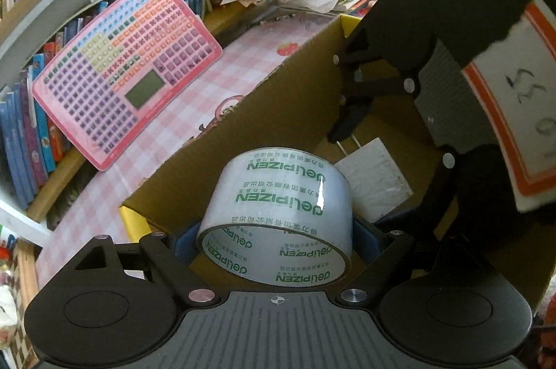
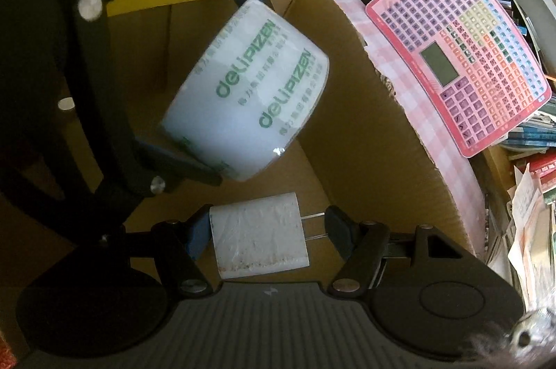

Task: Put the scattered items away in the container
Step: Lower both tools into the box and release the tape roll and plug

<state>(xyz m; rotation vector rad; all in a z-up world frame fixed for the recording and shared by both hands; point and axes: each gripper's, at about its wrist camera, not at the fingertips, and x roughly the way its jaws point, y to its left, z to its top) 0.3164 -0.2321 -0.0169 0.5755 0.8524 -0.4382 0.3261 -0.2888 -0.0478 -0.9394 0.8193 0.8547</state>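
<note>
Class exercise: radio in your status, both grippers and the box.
Left gripper shut on tape roll. Right gripper shut on charger plug. Both over cardboard box. Nothing blocking.

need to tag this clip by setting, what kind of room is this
Probably a home study or child's desk corner: wooden shelves crammed with books, a pink-checked tablecloth and a pink toy learning keyboard beside the open cardboard box.

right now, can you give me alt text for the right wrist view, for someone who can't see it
The right gripper holds a white plug adapter over an open cardboard box, beside the left gripper holding a roll of clear tape. A pink keypad toy leans against books behind the pink checked tablecloth.
</note>
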